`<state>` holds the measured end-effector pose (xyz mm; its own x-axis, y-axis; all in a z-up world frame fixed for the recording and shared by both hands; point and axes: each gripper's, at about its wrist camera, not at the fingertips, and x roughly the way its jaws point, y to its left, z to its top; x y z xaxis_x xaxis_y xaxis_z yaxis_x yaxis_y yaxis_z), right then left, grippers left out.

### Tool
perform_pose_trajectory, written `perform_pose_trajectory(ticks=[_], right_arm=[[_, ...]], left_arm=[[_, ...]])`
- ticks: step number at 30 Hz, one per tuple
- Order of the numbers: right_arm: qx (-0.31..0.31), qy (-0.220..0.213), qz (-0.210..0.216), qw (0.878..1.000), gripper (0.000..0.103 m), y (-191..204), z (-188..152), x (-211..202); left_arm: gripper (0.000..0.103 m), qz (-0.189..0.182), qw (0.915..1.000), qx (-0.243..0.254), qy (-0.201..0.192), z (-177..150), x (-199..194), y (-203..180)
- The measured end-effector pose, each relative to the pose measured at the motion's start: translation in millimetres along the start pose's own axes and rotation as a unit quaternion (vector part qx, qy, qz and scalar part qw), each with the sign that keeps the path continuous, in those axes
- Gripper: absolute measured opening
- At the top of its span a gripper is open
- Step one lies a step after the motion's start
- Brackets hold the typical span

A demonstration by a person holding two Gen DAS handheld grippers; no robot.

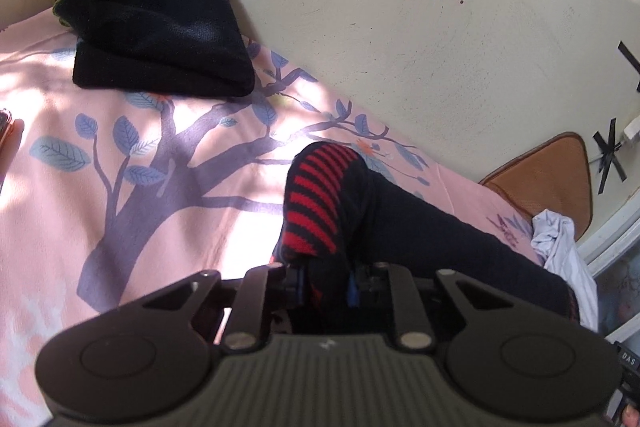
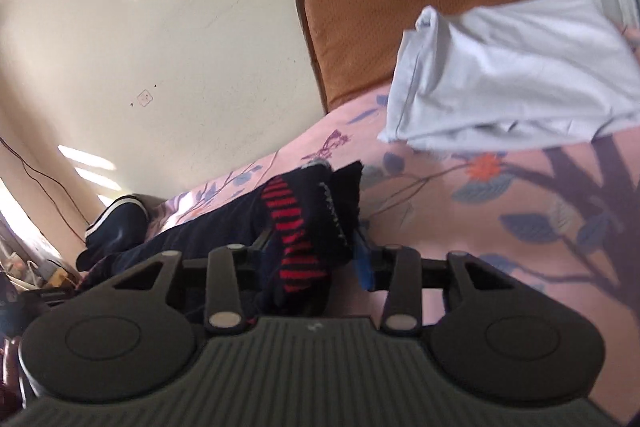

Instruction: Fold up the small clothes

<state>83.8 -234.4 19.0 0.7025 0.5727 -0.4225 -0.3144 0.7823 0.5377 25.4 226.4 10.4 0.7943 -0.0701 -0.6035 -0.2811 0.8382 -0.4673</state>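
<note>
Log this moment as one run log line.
left gripper: shut on striped sock | right gripper: shut on striped sock | sock stretched between them above bedsheet

Cream wall (image 1: 400,7), scuffed, black tape strips (image 1: 610,155); pink tree-print bedsheet (image 1: 120,187); brown cushion (image 2: 400,7) against wall; patchy sunlight.

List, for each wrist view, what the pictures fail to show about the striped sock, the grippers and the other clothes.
- Left wrist: left gripper fingertips, buried in the striped sock.
- Left wrist: sock's far end, behind the gripper body.
- Right wrist: right gripper fingertips, covered by the sock.
- Right wrist: lettering on the sock, too small.
- Right wrist: white garment, blurred, cut off by the right edge.
</note>
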Motion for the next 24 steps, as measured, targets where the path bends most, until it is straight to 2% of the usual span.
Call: perform_pose_trajectory(ticks=[1, 4, 6, 7, 8, 10, 12, 13, 15, 16, 18, 22, 24], right_arm=[[-0.004, 0.002, -0.014, 1.0, 0.016, 1, -3, 4], [0.011, 0.004, -0.03, 0.999, 0.015, -3, -2, 3], [0.012, 0.009, -0.031, 0.999, 0.016, -4, -2, 2], [0.01, 0.01, -0.031, 0.999, 0.018, -3, -2, -2], [0.015, 0.008, -0.029, 0.999, 0.025, -5, -2, -6], [0.037, -0.001, -0.014, 0.999, 0.031, -14, -5, -20], [0.06, 0.0, 0.002, 0.998, 0.039, -24, -9, -30], [0.075, -0.003, 0.008, 0.997, 0.044, -30, -10, -35], [0.098, -0.01, 0.017, 0.995, 0.044, -37, -12, -41], [0.106, -0.014, 0.018, 0.994, 0.045, -38, -9, -40], [0.104, -0.017, 0.016, 0.994, 0.045, -36, -8, -39], [0.078, -0.01, 0.01, 0.997, 0.046, -28, -9, -36], [0.074, -0.01, 0.01, 0.997, 0.046, -28, -9, -36]], left_arm=[[0.016, 0.009, 0.9999, 0.013, -0.004, -1, 2, -4], [0.017, 0.044, 0.9972, 0.058, -0.014, -6, 3, -19], [0.018, 0.056, 0.9961, 0.067, -0.009, -7, 0, -25], [0.019, 0.053, 0.9966, 0.063, -0.004, -6, -3, -24], [0.022, 0.045, 0.9974, 0.056, 0.0, -6, -9, -23], [0.034, 0.022, 0.999, 0.035, -0.015, -5, -29, -16], [0.052, 0.018, 0.9977, 0.013, -0.064, -3, -56, -8], [0.057, 0.02, 0.9958, -0.002, -0.09, 0, -68, -5], [0.074, 0.024, 0.9898, -0.029, -0.137, 5, -85, -4], [0.077, 0.023, 0.9877, -0.029, -0.152, 7, -88, -8], [0.082, 0.016, 0.9874, 0.002, -0.157, 10, -84, -28], [0.082, -0.001, 0.9883, 0.083, -0.128, 4, -47, -86], [0.078, -0.021, 0.9874, 0.115, -0.107, 2, -21, -109]])
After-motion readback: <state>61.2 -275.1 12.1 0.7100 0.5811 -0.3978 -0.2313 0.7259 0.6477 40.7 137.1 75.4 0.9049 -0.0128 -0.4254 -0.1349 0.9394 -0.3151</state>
